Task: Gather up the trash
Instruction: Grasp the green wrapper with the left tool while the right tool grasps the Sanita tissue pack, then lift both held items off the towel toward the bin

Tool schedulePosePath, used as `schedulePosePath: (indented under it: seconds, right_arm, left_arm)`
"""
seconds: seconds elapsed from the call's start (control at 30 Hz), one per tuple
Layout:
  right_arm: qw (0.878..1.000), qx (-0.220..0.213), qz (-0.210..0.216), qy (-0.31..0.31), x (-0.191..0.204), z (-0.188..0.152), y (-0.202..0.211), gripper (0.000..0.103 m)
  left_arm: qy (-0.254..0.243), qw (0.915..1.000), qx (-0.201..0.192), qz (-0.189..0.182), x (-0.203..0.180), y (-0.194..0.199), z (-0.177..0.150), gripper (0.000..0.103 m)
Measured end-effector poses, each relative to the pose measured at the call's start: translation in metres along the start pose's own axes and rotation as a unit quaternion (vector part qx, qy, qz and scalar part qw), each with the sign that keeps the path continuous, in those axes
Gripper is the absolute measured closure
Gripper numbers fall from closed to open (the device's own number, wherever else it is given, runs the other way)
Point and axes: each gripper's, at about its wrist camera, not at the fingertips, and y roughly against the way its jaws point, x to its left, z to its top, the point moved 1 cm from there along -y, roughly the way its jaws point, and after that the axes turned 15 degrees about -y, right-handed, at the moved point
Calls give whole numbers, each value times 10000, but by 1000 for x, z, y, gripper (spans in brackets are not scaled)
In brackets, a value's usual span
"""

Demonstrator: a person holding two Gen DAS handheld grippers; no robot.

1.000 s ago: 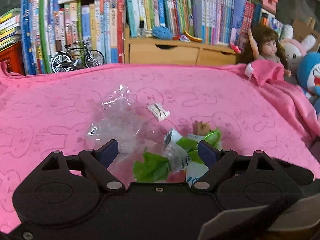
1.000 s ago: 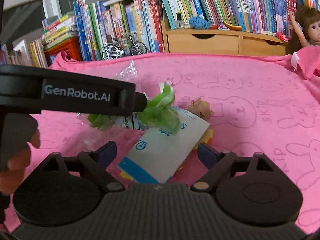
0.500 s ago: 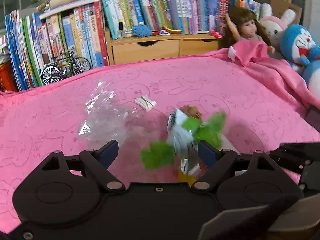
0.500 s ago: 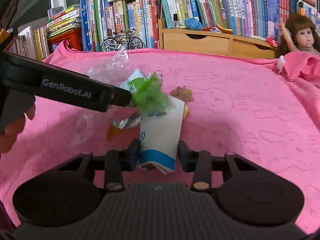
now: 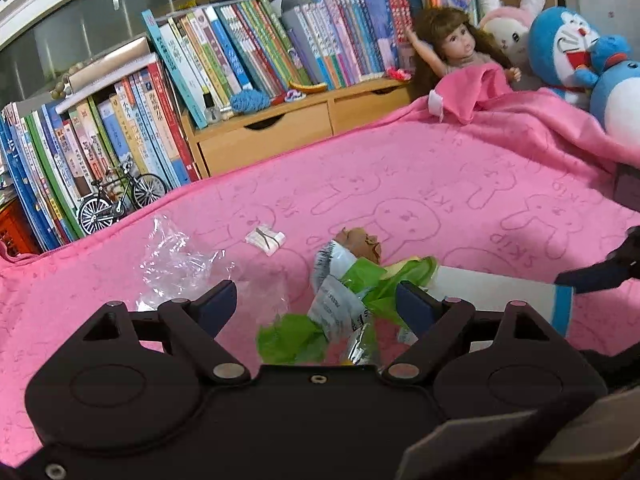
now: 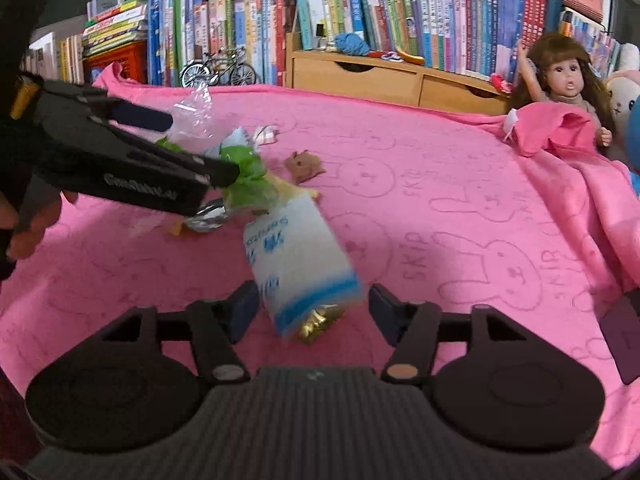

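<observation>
the flat white paper packet with a blue band at its near end (image 6: 298, 258) lies on the pink bunny-print fleece blanket (image 6: 460, 208), its long axis running from between the right gripper (image 6: 310, 308) fingers up and away to the left, toward the heap of trash. a crinkled gold foil scrap (image 6: 318, 326) pokes out from under its banded end. the right gripper's jaws are opening: both blue pads stand clear of the packet's edges, so it sits between them ungripped. its far end touches a crumpled green plastic wrapper (image 6: 246, 178) and a shiny silver foil sachet (image 5: 338, 310). the left gripper (image 5: 314, 306) is spread wide over this heap, the green wrapper and sachet between its fingers, pads not pressing on anything. nearby lie a clear crinkly cellophane bag (image 5: 176, 258), a small white folded paper slip (image 5: 266, 239) and a brown crumpled wad (image 5: 362, 242).
</observation>
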Motion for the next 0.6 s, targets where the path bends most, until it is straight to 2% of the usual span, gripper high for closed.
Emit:
schedulePosePath:
  seconds: [0.1, 0.23, 0.3, 0.37, 0.4, 0.43, 0.47, 0.5, 0.53, 0.6]
  right_arm:
    - [9998, -113, 121, 71, 0, 2, -3, 16]
    - [9994, -9, 190, 284, 9, 2, -18, 15]
    - [9992, 52, 139, 384, 14, 1, -28, 15]
    - [9992, 114, 161, 342, 16, 0, -35, 16]
    - [9994, 99, 226, 246, 16, 0, -36, 21]
    - [9994, 91, 292, 185, 16, 0, -35, 34]
    - [9993, 72, 324, 171, 17, -1, -32, 40]
    - [9992, 62, 368, 167, 17, -2, -30, 55]
    - [9990, 57, 407, 151, 18, -3, -27, 64]
    - [9989, -1, 435, 164, 19, -6, -23, 64]
  left_arm:
    - [26, 9998, 163, -92, -2, -12, 0, 21]
    - [159, 9982, 366, -436, -4, -21, -6, 31]
    - [363, 9967, 388, -620, -2, -21, -10, 49]
    - [460, 9960, 449, -622, 0, -19, -12, 54]
    - [477, 9960, 474, -581, 1, -17, -13, 56]
    - [477, 9962, 474, -559, 2, -15, -13, 56]
    - [481, 9964, 450, -533, 3, -12, -14, 57]
    - [498, 9966, 427, -506, 4, -9, -13, 57]
    - [536, 9966, 395, -477, 5, -5, -13, 57]
    - [652, 9963, 341, -443, 7, 3, -13, 58]
